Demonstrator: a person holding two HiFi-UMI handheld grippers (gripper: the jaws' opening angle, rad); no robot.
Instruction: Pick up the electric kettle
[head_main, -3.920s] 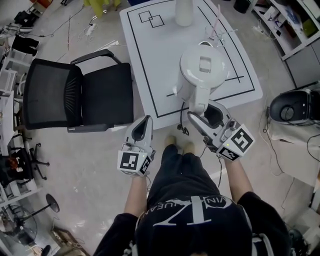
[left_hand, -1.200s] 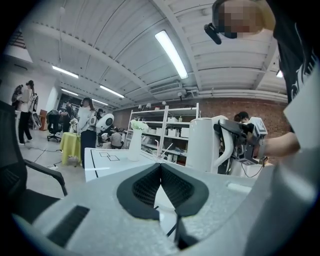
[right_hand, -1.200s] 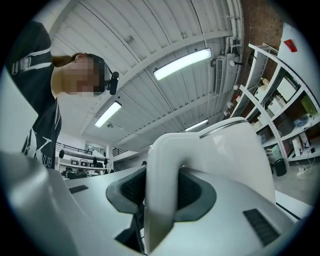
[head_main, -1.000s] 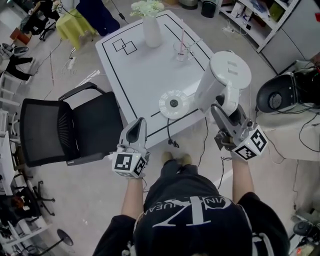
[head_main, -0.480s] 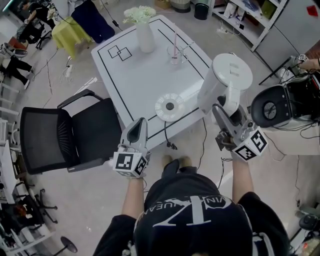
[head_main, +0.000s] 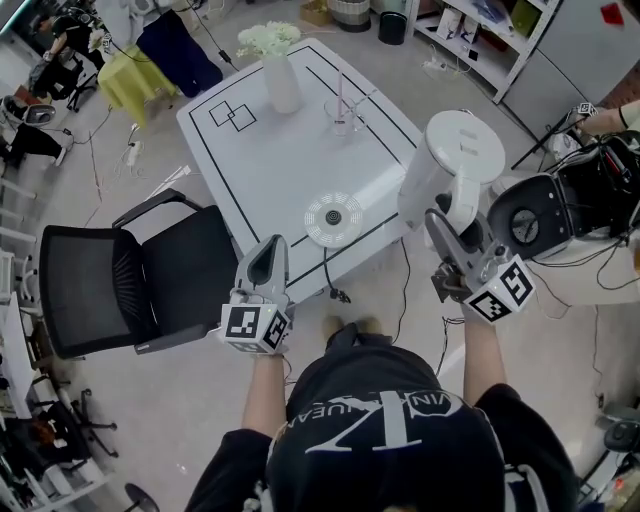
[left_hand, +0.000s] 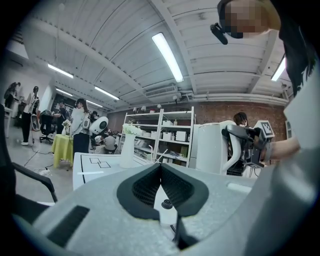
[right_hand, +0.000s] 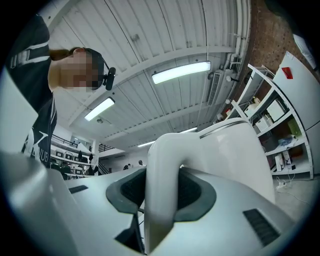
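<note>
My right gripper (head_main: 452, 228) is clamped on the handle (right_hand: 159, 195) of the white electric kettle (head_main: 452, 160). I hold the kettle in the air by the white table's (head_main: 260, 150) right corner, clear of its round base (head_main: 334, 218). My left gripper (head_main: 264, 258) is empty, jaws together, near the table's front edge beside the black chair (head_main: 150, 280).

head view steep down; gripper views ~level; all 3 share kettle (head_main: 462, 148)
</note>
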